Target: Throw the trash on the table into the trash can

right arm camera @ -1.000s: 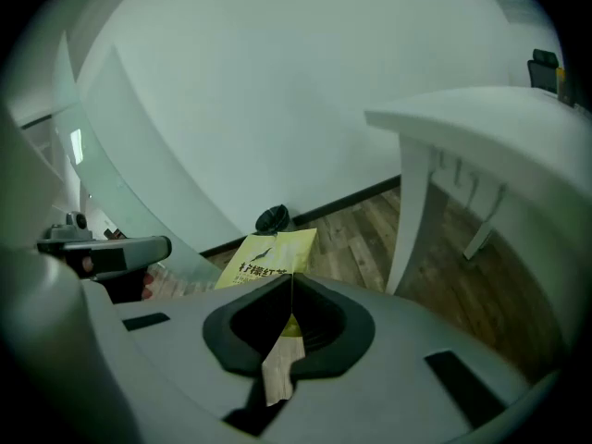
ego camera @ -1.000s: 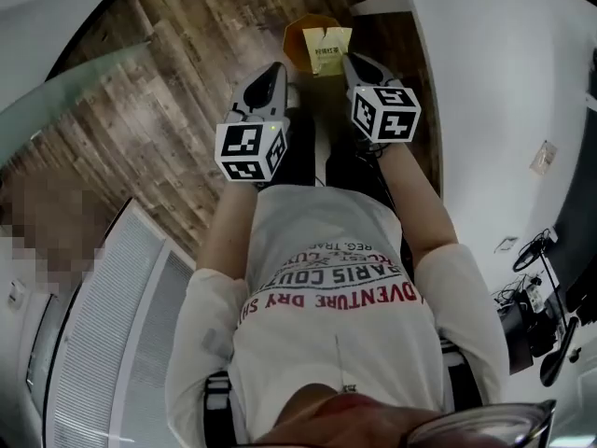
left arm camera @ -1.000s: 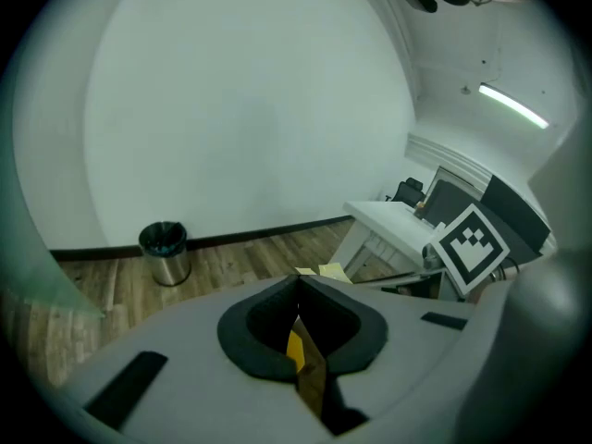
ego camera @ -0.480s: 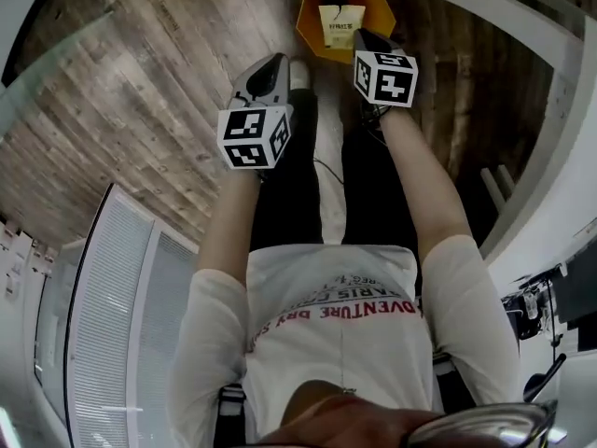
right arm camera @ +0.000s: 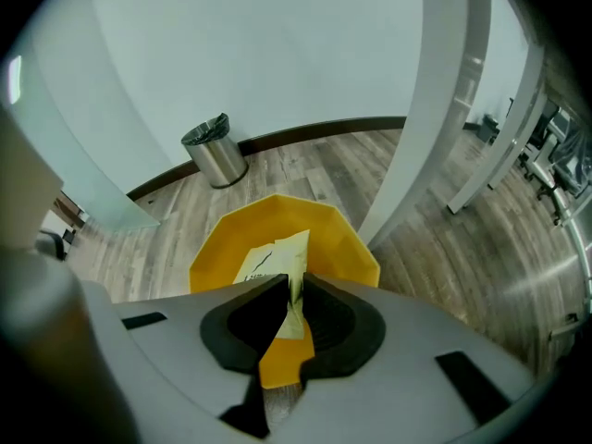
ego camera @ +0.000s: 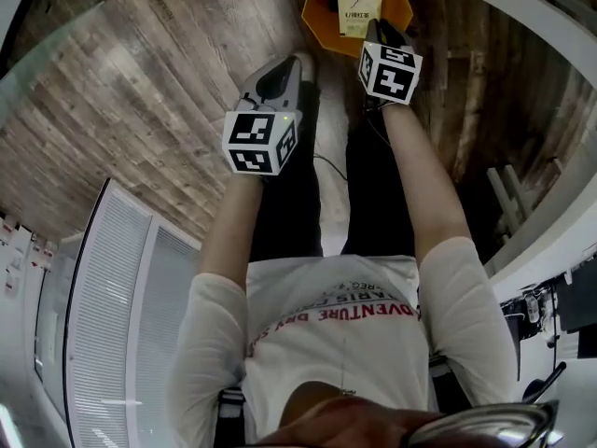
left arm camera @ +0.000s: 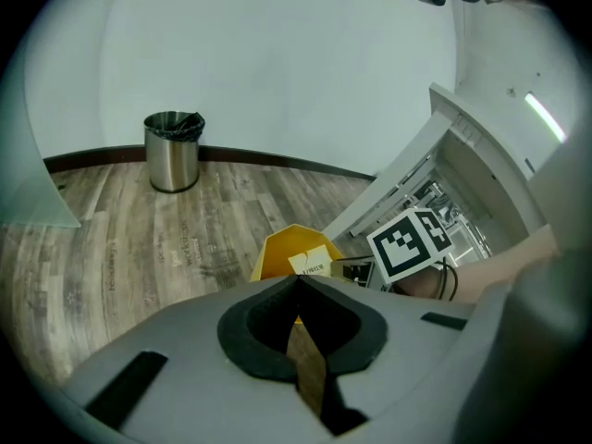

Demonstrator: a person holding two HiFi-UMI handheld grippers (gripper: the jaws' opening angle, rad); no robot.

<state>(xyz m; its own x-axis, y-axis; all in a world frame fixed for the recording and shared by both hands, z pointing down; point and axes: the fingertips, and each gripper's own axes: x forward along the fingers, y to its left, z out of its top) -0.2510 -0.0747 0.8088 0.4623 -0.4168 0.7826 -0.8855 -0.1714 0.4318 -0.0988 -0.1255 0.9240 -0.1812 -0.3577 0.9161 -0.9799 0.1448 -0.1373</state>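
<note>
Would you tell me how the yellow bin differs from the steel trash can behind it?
The yellow bin is faceted and unlined; the steel trash can is round, with a dark liner. The yellow bin sits near, the steel trash can far off by the wall. Both stand open on the wood floor.

Saw left gripper (left arm camera: 298, 283) jaws closed tip to tip, nothing between. Found yellow trash can (left arm camera: 274, 251) at twelve o'clock, paper (left arm camera: 310, 264) at its mouth; marker cube (left arm camera: 412, 241) at two, steel bin (left arm camera: 173, 151) at eleven.

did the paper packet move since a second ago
Yes: against the yellow trash can, the paper packet moved inward, from overhanging its right rim to above its opening.
</note>
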